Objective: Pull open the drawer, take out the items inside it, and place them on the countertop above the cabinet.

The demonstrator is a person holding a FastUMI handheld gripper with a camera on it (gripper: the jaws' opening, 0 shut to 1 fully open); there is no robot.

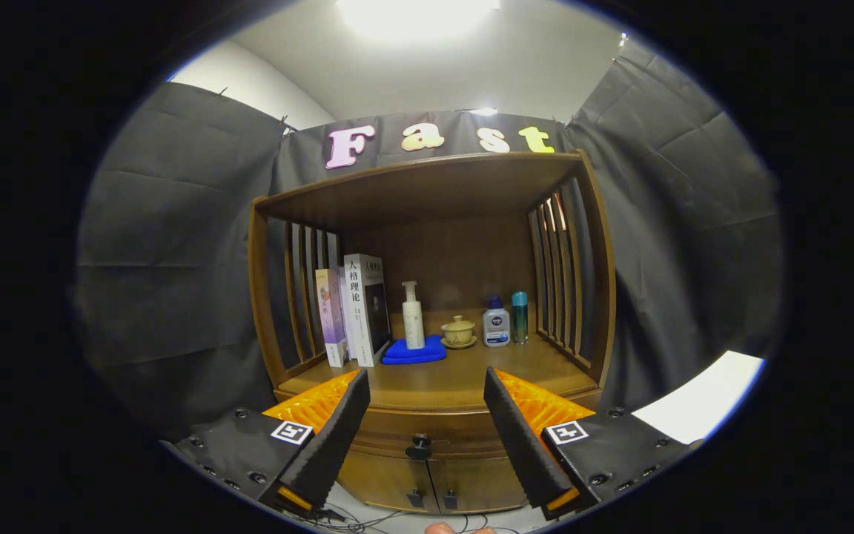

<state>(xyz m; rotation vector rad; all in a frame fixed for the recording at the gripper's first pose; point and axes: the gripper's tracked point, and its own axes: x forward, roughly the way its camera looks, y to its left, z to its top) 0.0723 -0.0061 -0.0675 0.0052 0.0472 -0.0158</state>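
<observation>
The drawer [427, 432] sits closed in the front of the wooden cabinet [590, 297], directly under the front edge of the countertop [464, 374], and its dark knob [419, 447] lies at the middle of the drawer front, between and beyond the two fingers. The gripper [427, 389] is held wide, its jaws well apart and holding nothing, aimed at the cabinet from some way off. The step in hand is judged to be the approach before the pull: nothing has been opened and the contents of the drawer are hidden. On the countertop, toward the back, stand two books [356, 311] at the left side rail, a white pump bottle [413, 319] on a folded blue cloth [414, 350], a lidded tea cup on a saucer [459, 331], a small white bottle [496, 323] and a teal bottle [520, 317] near the right rail. The front strip of the countertop is bare and would serve for placement. The next move calls for lowering and advancing the fingers until the knob lies between them, closing on it, then pulling straight back. Two lower doors [431, 482] with their own small knobs sit below and should not be mistaken for the target.
</observation>
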